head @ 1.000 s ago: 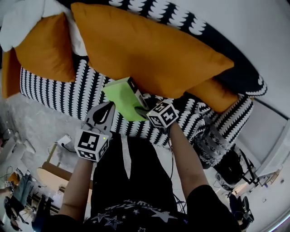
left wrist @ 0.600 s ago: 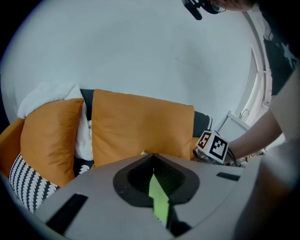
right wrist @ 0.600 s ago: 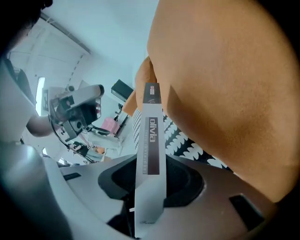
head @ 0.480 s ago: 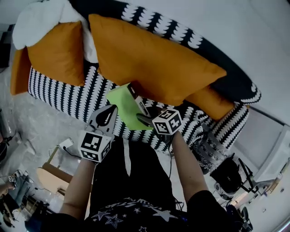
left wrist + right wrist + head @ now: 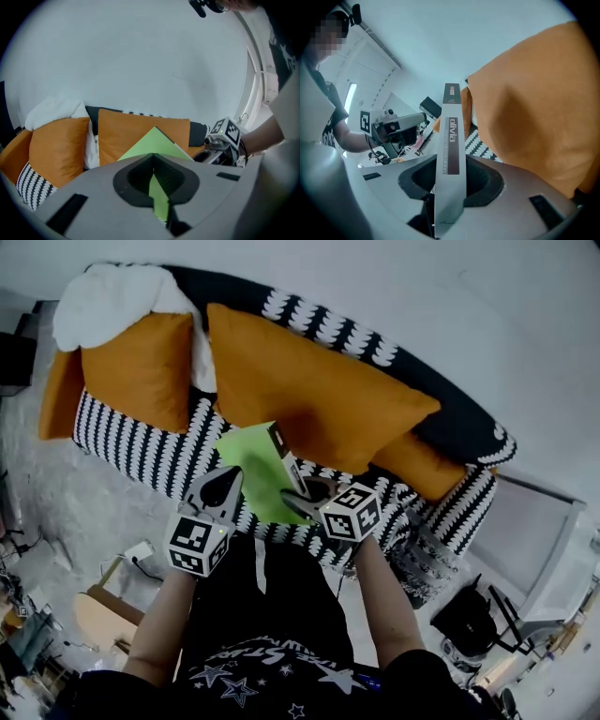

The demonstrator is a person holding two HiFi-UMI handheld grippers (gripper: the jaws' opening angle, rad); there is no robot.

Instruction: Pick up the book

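The book (image 5: 251,472) is held by both grippers in front of the sofa (image 5: 131,439), near the middle of its front edge, with its green cover facing up toward the head view. The left gripper (image 5: 226,486) has its fingers closed on the thin left side of the book. In the left gripper view the green cover goes straight into the narrow gap between the fingers, and they press on it. The right gripper (image 5: 294,497) takes the book at the other side. Its fingers have just been closing, and in the right gripper view the grey spine stands between them and is gripped.

As I judge it, the grasping part of the task is done, because both pairs of fingers are firmly on the book. The book also seems to be off the sofa seat, since it shows in front of the large orange cushion (image 5: 314,395) and not flat under it. No view shows the gap below the book clearly, so I cannot be sure about this.

What is left seems to be little: bring the book fully clear of the sofa and keep it level between the two grippers
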